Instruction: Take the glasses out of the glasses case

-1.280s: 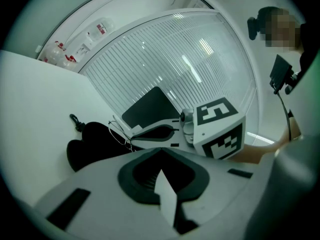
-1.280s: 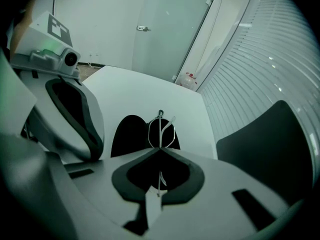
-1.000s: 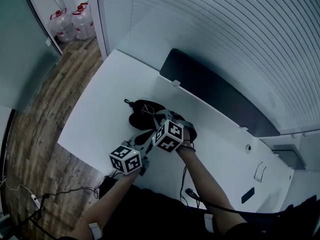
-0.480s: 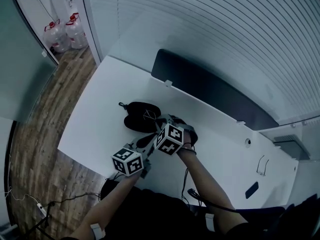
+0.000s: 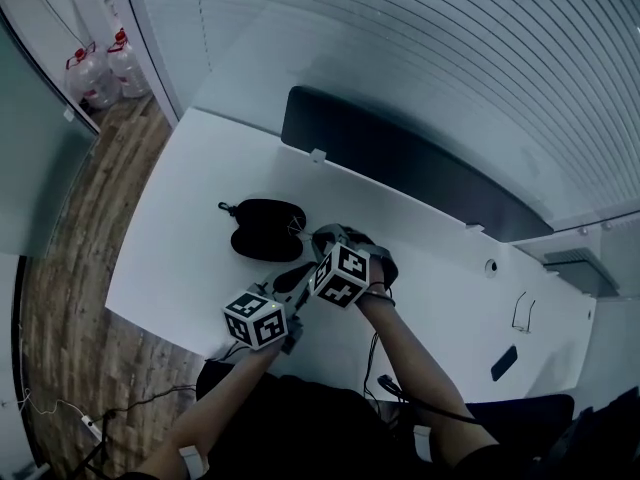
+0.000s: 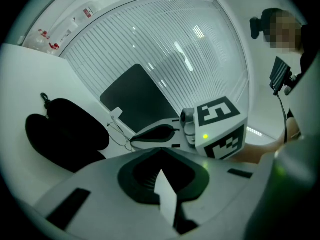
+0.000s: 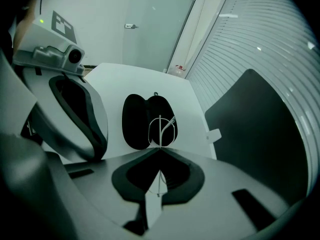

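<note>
A black glasses case [image 5: 262, 230] lies open on the white table [image 5: 190, 198], both halves spread flat; it also appears in the right gripper view as the case [image 7: 142, 121] and in the left gripper view as the case [image 6: 62, 134]. The thin wire glasses [image 7: 161, 126] are pinched at the tip of my right gripper [image 7: 160, 150], which is shut on them just above the case's right edge. From the head view the glasses [image 5: 297, 226] sit at the right gripper [image 5: 312, 236]. My left gripper [image 5: 298, 274] hovers near the table's front, shut and holding nothing; it points at the glasses [image 6: 117, 132].
A dark panel [image 5: 400, 168] stands along the table's back edge. Water bottles [image 5: 95, 68] sit on the wooden floor at far left. On the table's right are a small wire hook [image 5: 520, 313] and a black object [image 5: 503, 362].
The view has shifted, so the case now lies further left of the grippers. The right gripper keeps the glasses at the case's right edge; the left gripper stays close beside it.
</note>
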